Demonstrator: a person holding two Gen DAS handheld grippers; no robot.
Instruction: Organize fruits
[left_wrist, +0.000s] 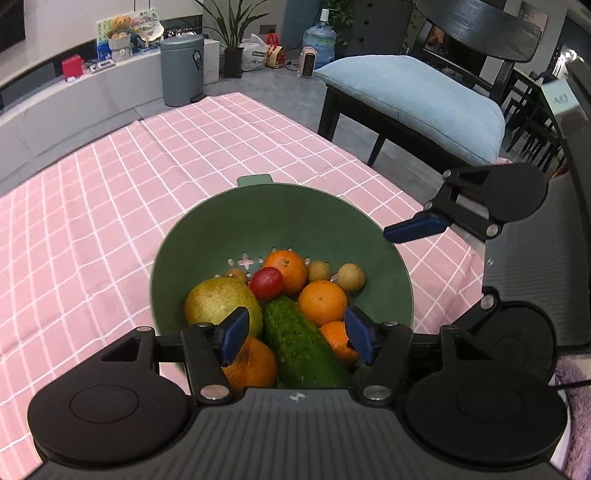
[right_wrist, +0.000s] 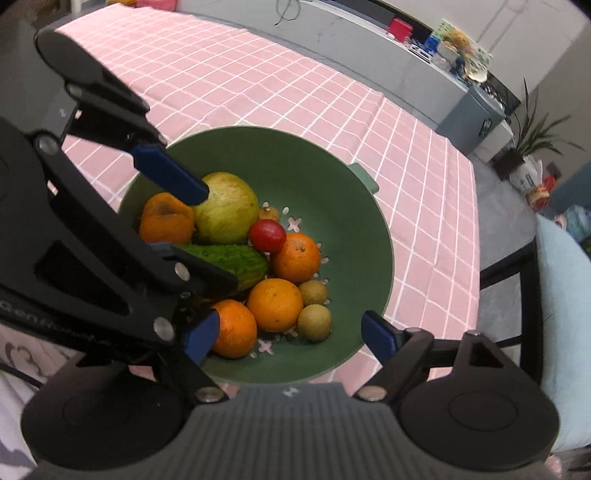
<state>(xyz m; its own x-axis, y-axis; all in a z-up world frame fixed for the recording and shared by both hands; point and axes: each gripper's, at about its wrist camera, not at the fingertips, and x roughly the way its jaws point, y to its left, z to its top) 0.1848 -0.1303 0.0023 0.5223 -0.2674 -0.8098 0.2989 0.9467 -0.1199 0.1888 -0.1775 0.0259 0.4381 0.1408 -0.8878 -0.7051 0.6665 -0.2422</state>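
A green colander bowl (left_wrist: 280, 192) (right_wrist: 258, 130) on the pink checked tablecloth holds a yellow-green pear (left_wrist: 218, 301) (right_wrist: 227, 212), a cucumber (left_wrist: 303, 339) (right_wrist: 236, 258), a red tomato (left_wrist: 266, 282) (right_wrist: 267, 235), several oranges (left_wrist: 322, 302) (right_wrist: 275, 304) and small brown round fruits (left_wrist: 351, 277) (right_wrist: 314, 322). My left gripper (left_wrist: 298, 334) hangs open over the near fruits, its blue pads either side of the cucumber without pressing it. My right gripper (right_wrist: 290, 336) is open over the bowl's near rim, nothing between its pads. One of its fingers (left_wrist: 415, 229) shows in the left wrist view.
The tablecloth (left_wrist: 147, 184) covers the table beyond the bowl. A dark chair with a light blue cushion (left_wrist: 413, 99) stands at the table's far right edge. A grey pedal bin (left_wrist: 183, 70) and a potted plant (left_wrist: 232, 44) stand on the floor behind.
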